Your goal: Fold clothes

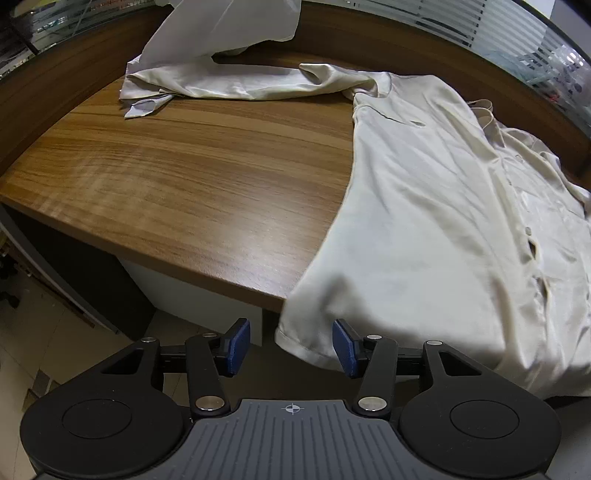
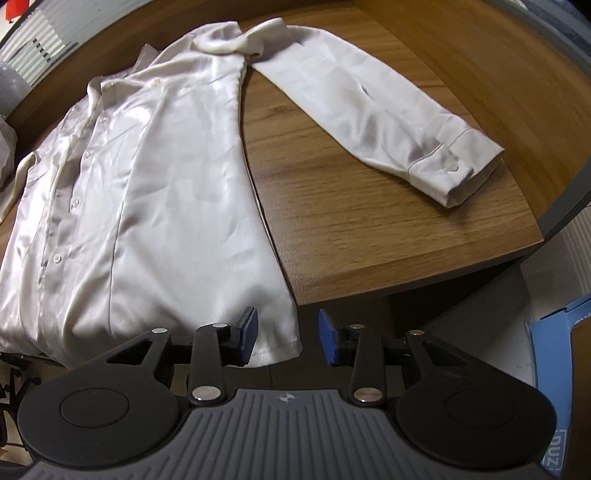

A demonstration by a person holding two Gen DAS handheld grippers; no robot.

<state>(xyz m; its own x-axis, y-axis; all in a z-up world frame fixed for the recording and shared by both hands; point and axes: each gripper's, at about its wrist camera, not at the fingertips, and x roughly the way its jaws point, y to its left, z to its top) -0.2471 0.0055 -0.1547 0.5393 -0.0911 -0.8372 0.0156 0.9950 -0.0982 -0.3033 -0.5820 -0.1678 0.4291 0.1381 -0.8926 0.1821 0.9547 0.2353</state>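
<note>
A cream satin button-up shirt (image 1: 436, 206) lies front up on the wooden table (image 1: 184, 158), its hem hanging over the near edge. Its left sleeve (image 1: 229, 83) stretches out across the far side. In the right wrist view the same shirt (image 2: 166, 192) has its other sleeve (image 2: 373, 107) spread to the right, cuff buttoned. My left gripper (image 1: 291, 347) stands open at the hem's left corner, whose cloth hangs between the blue pads with no pad pressing it. At the hem's right corner my right gripper (image 2: 288, 336) is open too, that corner hanging between its pads.
A second pale garment (image 1: 229, 26) is bunched against the raised wooden ledge at the back left. The table's near edge (image 1: 192, 266) drops to a tiled floor. A blue box (image 2: 561, 373) stands on the floor at the right, below the table corner.
</note>
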